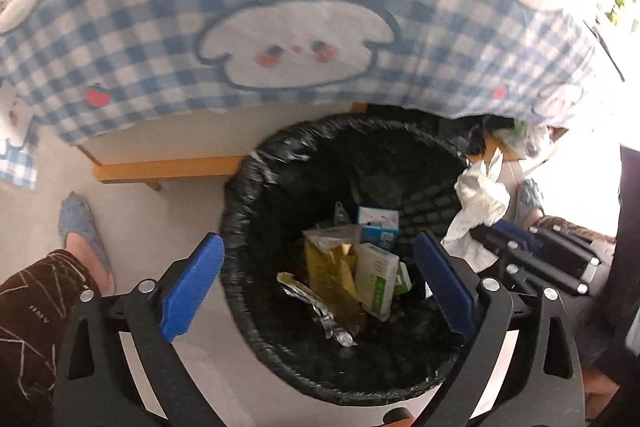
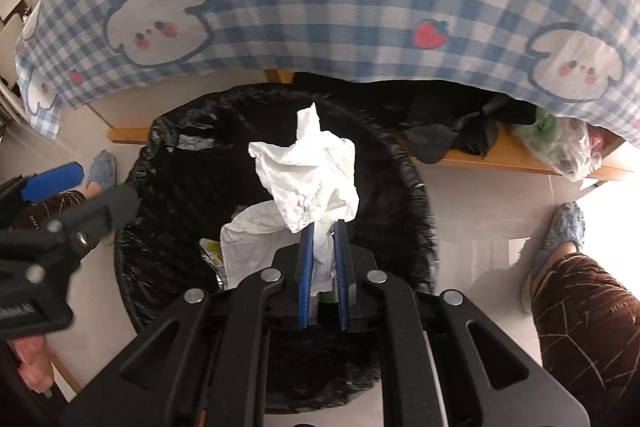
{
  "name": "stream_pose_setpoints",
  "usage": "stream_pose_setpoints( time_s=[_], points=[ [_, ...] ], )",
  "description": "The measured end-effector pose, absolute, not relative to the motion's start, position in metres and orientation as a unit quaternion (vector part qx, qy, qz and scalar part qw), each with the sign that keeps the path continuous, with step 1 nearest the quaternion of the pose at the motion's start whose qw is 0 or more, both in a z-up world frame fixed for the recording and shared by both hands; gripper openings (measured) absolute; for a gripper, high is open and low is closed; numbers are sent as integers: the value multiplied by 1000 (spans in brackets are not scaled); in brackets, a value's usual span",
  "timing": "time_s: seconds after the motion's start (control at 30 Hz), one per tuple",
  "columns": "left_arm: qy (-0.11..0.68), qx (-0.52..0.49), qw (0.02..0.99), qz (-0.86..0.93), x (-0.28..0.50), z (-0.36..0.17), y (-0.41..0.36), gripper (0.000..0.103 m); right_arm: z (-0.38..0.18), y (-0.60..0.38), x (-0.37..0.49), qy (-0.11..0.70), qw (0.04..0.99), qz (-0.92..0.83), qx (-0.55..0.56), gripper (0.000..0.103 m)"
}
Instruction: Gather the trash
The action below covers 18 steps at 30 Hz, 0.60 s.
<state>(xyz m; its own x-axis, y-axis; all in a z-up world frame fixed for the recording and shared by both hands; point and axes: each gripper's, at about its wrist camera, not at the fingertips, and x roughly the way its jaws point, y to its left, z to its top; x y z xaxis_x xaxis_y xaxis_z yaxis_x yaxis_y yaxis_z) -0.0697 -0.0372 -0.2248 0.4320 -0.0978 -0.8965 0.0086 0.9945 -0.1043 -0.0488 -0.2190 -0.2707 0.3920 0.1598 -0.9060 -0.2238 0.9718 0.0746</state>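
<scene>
Here the right gripper [image 2: 323, 235] clamps crumpled tissue [image 2: 308, 175] above the bin [image 2: 420, 211]; left gripper [image 1: 316, 267] gapes.

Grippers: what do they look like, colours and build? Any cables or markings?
Both match. The left gripper and right gripper have black linkage frames with triangular cut-outs and round silver pivot bolts. Each finger carries a flat rectangular blue pad. No cables or markings show on either.
</scene>
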Motion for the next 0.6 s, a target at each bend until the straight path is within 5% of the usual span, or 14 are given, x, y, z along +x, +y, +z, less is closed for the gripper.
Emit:
stream_pose_setpoints(
  time_s=[0.23, 0.6],
  points=[
    [533, -44, 845, -12, -73, -225, -24, 97, -268, -203, -52, 534, 834, 133, -31, 17],
    [538, -43, 842, 4, -71, -227, -22, 97, -253, -211, -52, 524, 842, 124, -22, 61]
  ],
)
